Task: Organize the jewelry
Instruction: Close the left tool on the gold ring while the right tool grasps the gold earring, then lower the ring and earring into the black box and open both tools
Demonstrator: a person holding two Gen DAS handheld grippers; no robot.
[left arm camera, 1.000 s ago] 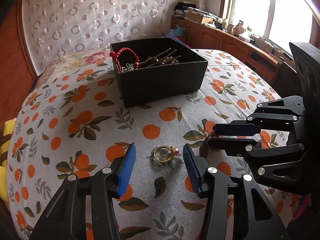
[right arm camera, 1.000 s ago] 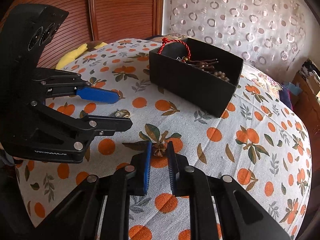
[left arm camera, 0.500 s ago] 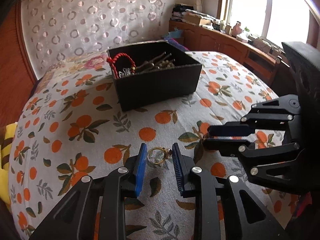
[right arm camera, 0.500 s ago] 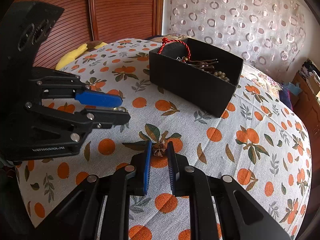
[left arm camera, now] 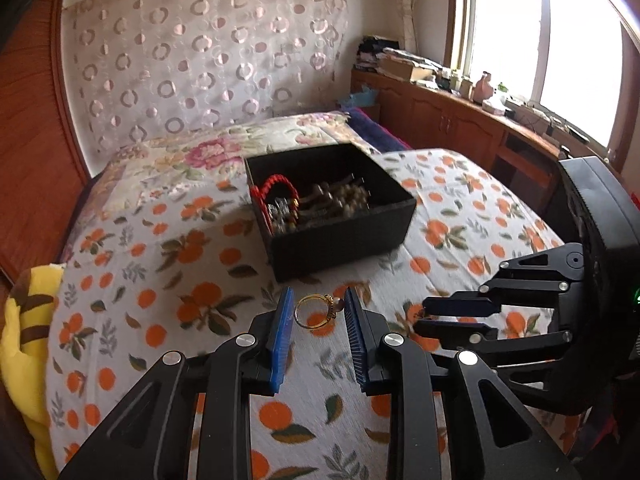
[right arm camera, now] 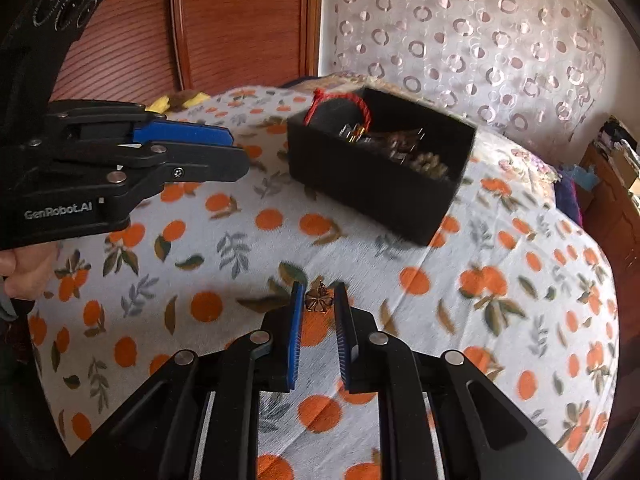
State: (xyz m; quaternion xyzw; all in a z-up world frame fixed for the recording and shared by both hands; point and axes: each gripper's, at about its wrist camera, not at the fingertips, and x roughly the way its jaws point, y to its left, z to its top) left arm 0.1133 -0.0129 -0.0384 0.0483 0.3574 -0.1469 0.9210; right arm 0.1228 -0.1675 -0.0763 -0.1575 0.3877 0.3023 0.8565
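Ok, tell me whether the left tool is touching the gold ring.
Touching. In the left wrist view the gold ring spans the left tool, meeting both blue pads, lifted.

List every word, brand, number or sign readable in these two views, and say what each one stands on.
"GenRobot.AI": white lettering on the black body of the left gripper, seen in the right wrist view.

Nothing else can be read: the stacked books and papers on the brown wooden sideboard by the window are too small and blurred, and the black rectangular jewelry box carries no visible text.
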